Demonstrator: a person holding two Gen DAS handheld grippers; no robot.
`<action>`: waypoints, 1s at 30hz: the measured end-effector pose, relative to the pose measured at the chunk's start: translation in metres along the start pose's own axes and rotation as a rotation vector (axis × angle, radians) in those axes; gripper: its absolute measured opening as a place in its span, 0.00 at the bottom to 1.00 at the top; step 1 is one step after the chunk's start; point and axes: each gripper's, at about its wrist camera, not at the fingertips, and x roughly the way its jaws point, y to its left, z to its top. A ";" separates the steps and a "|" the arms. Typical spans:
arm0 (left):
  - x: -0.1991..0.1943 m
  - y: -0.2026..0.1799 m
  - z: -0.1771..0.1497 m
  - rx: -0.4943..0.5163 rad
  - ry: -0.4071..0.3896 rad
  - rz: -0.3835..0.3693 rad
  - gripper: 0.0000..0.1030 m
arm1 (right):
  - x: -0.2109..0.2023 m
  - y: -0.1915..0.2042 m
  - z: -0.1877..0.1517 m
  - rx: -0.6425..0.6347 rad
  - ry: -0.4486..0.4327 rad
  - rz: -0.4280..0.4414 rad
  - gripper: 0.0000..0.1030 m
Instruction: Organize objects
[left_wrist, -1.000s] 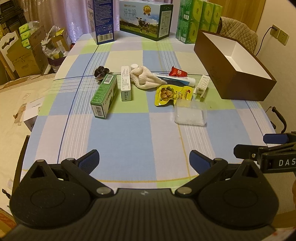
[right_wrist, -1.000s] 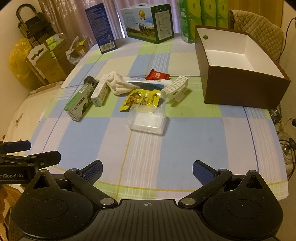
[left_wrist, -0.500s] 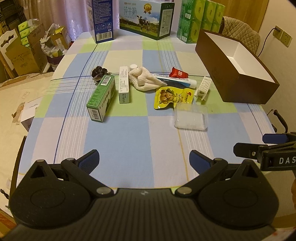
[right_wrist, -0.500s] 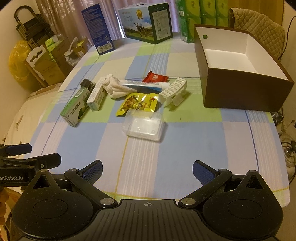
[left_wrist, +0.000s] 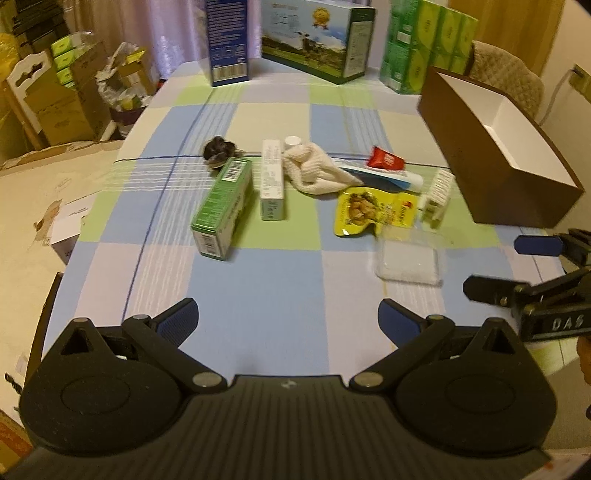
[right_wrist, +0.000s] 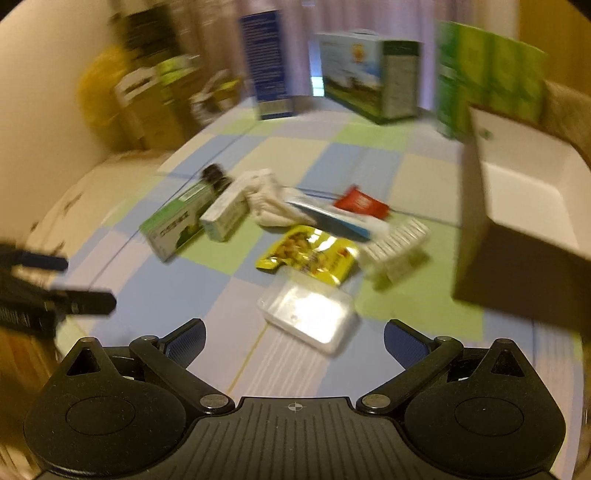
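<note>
Both your claws, left claw (left_wrist: 288, 321) and right claw (right_wrist: 293, 338), gape empty above the checked-cloth counter (left_wrist: 280, 280); the clear plastic box (right_wrist: 308, 319) lies just ahead.

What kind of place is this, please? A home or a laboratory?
Most likely a home dining room: a table with a checked tablecloth, a padded chair behind it, and stacked cardboard boxes along the wall.

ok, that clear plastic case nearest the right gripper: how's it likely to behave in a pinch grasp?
The clear plastic case looks thin-walled and empty, so probably light and a bit flexible under squeeze. Its glossy, glare-catching surface suggests the pads could slip. It lies flat and low on the tablecloth, so it will likely slide rather than tip if nudged.
</note>
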 end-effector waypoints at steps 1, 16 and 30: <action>0.002 0.002 0.001 -0.010 0.001 0.007 0.99 | 0.007 0.000 0.001 -0.042 0.005 0.015 0.94; 0.023 0.011 0.002 -0.170 0.018 0.122 0.99 | 0.097 -0.015 0.013 -0.436 0.113 0.158 0.82; 0.027 0.000 -0.001 -0.207 0.020 0.230 0.99 | 0.124 -0.023 0.008 -0.510 0.184 0.237 0.55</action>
